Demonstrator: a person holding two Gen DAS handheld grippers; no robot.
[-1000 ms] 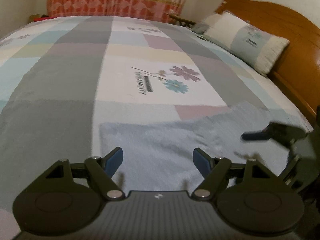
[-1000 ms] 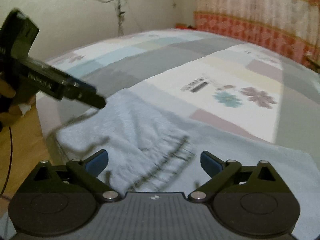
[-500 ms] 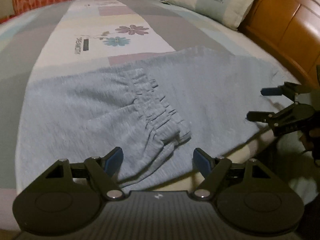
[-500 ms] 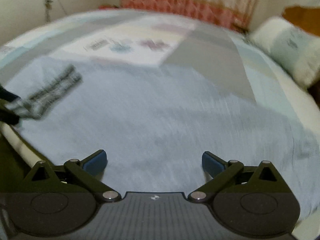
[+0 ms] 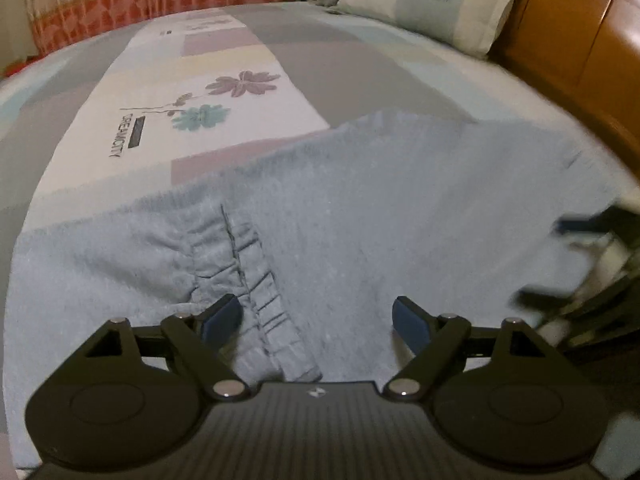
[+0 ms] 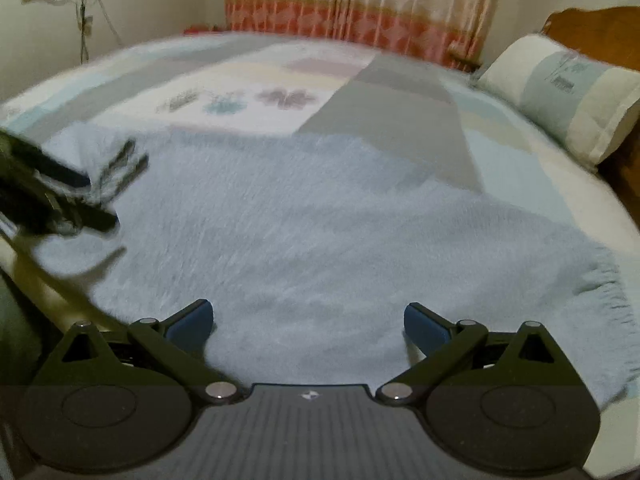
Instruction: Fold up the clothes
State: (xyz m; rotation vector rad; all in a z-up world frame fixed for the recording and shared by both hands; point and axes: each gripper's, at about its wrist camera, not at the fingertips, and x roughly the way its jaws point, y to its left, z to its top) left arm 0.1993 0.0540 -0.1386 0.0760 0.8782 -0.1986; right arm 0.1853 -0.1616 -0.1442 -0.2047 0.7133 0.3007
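A light blue garment (image 5: pixel 400 208) lies spread flat on the bed, its gathered elastic waistband (image 5: pixel 248 280) folded onto the cloth. My left gripper (image 5: pixel 316 320) hovers low over the waistband's near end. Its jaws are opening, the pads are clear of the fabric and nothing is gripped. In the right wrist view the same garment (image 6: pixel 320 220) fills the middle, and my right gripper (image 6: pixel 308 324) stands open just above its near edge. Each gripper shows blurred in the other's view: the right gripper (image 5: pixel 540 258) at the far right, the left gripper (image 6: pixel 100 200) at the far left by the waistband (image 6: pixel 120 164).
The bed has a patchwork sheet (image 5: pixel 200 80) printed with flowers. A pillow (image 5: pixel 432 0) leans against the wooden headboard (image 5: pixel 580 40) on the right. A red and white curtain (image 5: pixel 120 0) hangs behind the bed. The mattress edge lies just under both grippers.
Both grippers swung across and sank closer to the garment. The waistband now lies right between the left fingers, which stand wider apart. The right view turned from the waistband side to the garment's middle.
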